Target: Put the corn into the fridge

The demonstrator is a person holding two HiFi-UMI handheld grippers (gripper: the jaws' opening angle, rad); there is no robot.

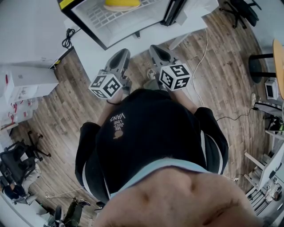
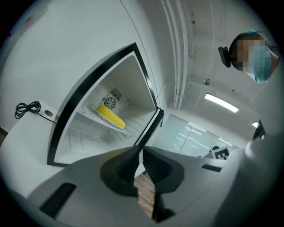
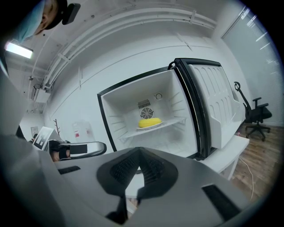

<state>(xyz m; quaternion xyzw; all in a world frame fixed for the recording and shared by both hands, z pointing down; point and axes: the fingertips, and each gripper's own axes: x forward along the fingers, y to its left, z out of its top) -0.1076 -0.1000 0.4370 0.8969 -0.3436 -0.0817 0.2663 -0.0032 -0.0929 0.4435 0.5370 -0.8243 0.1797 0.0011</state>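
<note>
Corn (image 3: 149, 122) lies on its side on the white wire shelf (image 3: 174, 123) of a small fridge (image 3: 120, 104), just in front of the round fan grille (image 3: 146, 113) in the back wall; it is the only thing inside, and the compartment under the shelf holds nothing. The fridge stands on a white counter (image 3: 230, 150) with its black-edged door (image 3: 217, 106) swung wide to the right, the moulded door pockets bare. From the head view the corn (image 1: 120, 4) shows at the top edge, inside the open cabinet (image 1: 84, 25), and a coiled black cable (image 1: 67, 39) rests on the counter (image 1: 86, 51) to the fridge's left. The left gripper (image 1: 123, 53) and right gripper (image 1: 156, 48) are held side by side close to the person's chest, both pointing at the fridge and well apart from it, above wooden floor (image 1: 75, 102). In the left gripper view the ribbed fingers (image 2: 128, 162) are clenched together, tips meeting, with nothing between them, and the corn (image 2: 111, 116) sits beyond on its shelf. The right gripper (image 3: 139, 155) is likewise clenched and empty.
</note>
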